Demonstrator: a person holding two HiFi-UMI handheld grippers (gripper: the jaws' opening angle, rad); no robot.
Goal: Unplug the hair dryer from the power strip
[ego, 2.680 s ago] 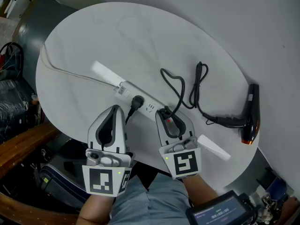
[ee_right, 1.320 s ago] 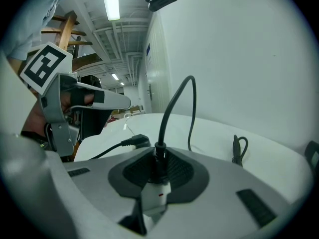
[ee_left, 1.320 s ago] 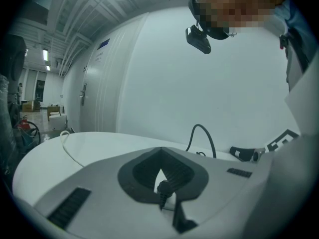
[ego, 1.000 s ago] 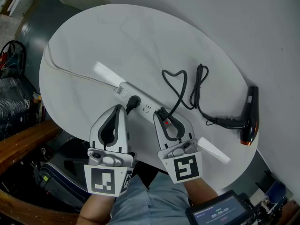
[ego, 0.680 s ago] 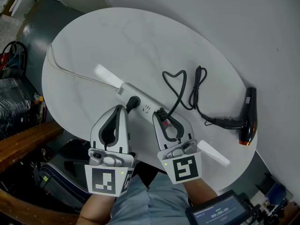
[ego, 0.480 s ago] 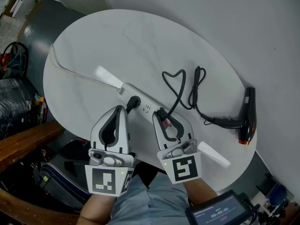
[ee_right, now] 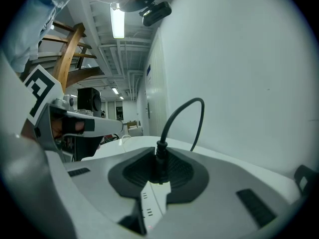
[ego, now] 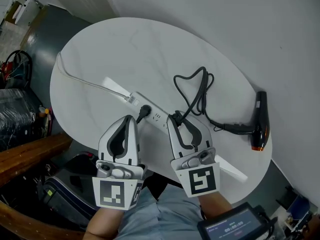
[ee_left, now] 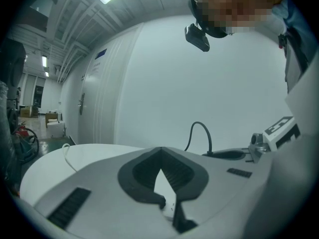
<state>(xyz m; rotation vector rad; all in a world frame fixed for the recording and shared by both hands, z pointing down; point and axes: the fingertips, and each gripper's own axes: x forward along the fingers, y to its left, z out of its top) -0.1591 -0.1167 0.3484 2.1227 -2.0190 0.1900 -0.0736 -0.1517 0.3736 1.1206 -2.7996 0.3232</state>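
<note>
- Between the tips of the right claw (ee_right: 160, 156): 1 black plug (ee_right: 160, 171), pinched from both sides, w/ its black cord (ee_right: 192, 108) arching up & away.
- Left claw (ee_left: 160, 151): tips pressed together, nothing btwn them. It sits just beside the right claw, roughly parallel.
- Counts: 2 claws, 2 plugs, 1 power strip, 1 hair dryer, 1 white lead, 1 worktop.
- Power strip (ego: 159, 118) lies diagonally across the near side of the worktop (ego: 150, 49), right below the claw tips. The pinched plug hangs directly over its slots; can't tell if the pins are clear of it.
- 2nd plug (ego: 145, 111) is seated in the strip, btwn the two claws' tips & nearer the left one.
- Hair dryer (ego: 259, 126) lies flat, well off to the right of the right claw at the worktop's edge. The black cord loops from it back to the claw.
- White lead (ego: 80, 78) runs from the strip's far end to the worktop's left edge.
- Views: right gripper view shows the pinch & the slots beneath, whereas in head view the claw tips mostly cover that plug. Only head view shows the dryer & the 2nd plug. Left gripper view catches the right claw's marker cube (ee_left: 281, 128) & the cord arch, but not the pinched plug.
</note>
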